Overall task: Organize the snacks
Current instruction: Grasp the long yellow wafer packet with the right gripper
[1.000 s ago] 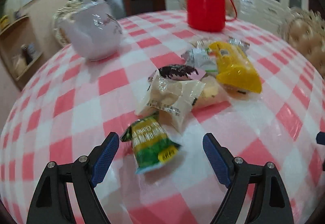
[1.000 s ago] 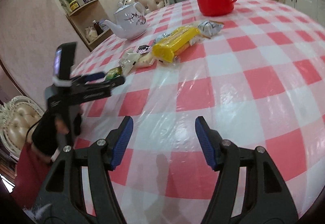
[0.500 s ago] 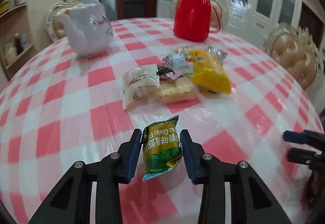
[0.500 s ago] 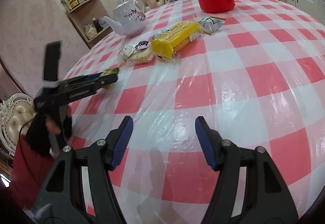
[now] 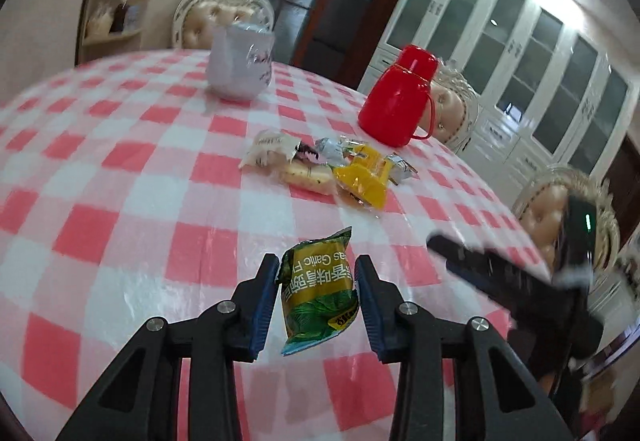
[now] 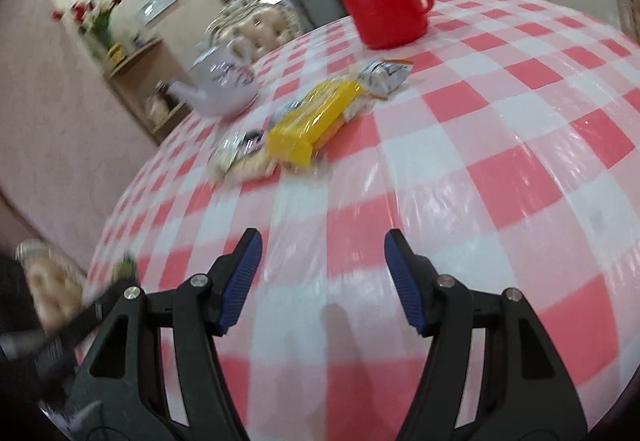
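Lifted since the earlier frame, the green snack packet [image 5: 318,291] now hangs clear of the bench [image 5: 132,201], pinched between the blue pads of the left claw [image 5: 317,295], which is clenched on its two sides. Ahead of that claw, and well apart from it, lies the remaining snack pile [image 5: 328,171]: a yellow packet [image 5: 362,183], a pale cracker packet [image 5: 269,149] and small silver-wrapped pieces, all touching or overlapping. Beyond the pile stand a red flask [image 5: 396,101], ahead and to the right, and a white teapot [image 5: 240,67], ahead and to the left. The right claw [image 6: 322,281] hovers released above bare checked cloth, its fingers wide apart and holding nothing; the pile lies ahead of it, slightly left. Step in hand, as judged: carrying the first picked packet away from the pile. The next move calls for a set-down spot clear of the other snacks; none is marked in either view.
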{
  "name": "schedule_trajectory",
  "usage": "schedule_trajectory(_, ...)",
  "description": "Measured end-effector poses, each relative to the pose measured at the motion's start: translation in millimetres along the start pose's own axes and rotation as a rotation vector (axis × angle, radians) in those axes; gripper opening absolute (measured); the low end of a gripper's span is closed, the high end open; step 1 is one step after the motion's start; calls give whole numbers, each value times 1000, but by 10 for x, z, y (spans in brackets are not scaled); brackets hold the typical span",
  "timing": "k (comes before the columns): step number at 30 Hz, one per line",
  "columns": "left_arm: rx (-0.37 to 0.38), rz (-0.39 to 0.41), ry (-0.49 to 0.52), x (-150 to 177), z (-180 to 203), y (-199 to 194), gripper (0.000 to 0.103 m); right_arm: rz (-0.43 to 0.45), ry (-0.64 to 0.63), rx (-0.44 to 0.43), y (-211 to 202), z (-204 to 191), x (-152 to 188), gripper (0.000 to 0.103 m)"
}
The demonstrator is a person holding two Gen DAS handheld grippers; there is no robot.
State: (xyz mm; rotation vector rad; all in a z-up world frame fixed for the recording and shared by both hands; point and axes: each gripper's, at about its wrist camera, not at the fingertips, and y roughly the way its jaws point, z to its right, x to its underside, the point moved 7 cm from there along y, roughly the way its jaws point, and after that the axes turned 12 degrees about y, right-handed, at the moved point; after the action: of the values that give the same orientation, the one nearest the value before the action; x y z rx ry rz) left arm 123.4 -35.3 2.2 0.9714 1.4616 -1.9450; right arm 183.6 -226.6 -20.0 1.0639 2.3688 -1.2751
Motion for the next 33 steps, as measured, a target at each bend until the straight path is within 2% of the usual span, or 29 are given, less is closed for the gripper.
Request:
schedule_trajectory(3,-17,-4,9,11,-102,33,40,31,51,3,177,-142,-187,72)
schedule_trajectory(6,-10,-31,-73,75,-320,118,41,69,85,53,435,-310,-433,78)
schedule_trajectory(9,-19,-37,-124,96,-455,144,41,46,96,134,779,-459,-629,80)
schedule_trajectory(11,-16,-26,-144,79,-487,122,41,32,80,212,965,-502,-700,80)
schedule_trajectory(14,-23,-14,-134,54,-478,93,41,-29,23,407,1285,-439,-673,81)
schedule_trajectory(16,-17,-15,-138,55,-475,86,41,-68,-17,465,1383,-385,-599,81)
schedule_trajectory(17,-17,-18,-141,58,-486,94,41,-51,-71,472,1357,-412,-572,79)
schedule_trajectory(18,-17,-21,-144,64,-494,99,41,-57,-115,449,1311,-433,-504,65)
schedule_trajectory(19,-16,-25,-146,63,-503,110,41,-62,-140,441,1259,-434,-456,57)
schedule_trajectory(20,-16,-28,-150,67,-507,115,41,-61,-174,420,1156,-420,-385,55)
schedule_trajectory(27,-13,-58,-137,107,-460,166,41,-26,-270,237,187,-255,243,53)
schedule_trajectory(33,-13,-76,-120,133,-417,191,41,0,-239,156,-260,-266,555,53)
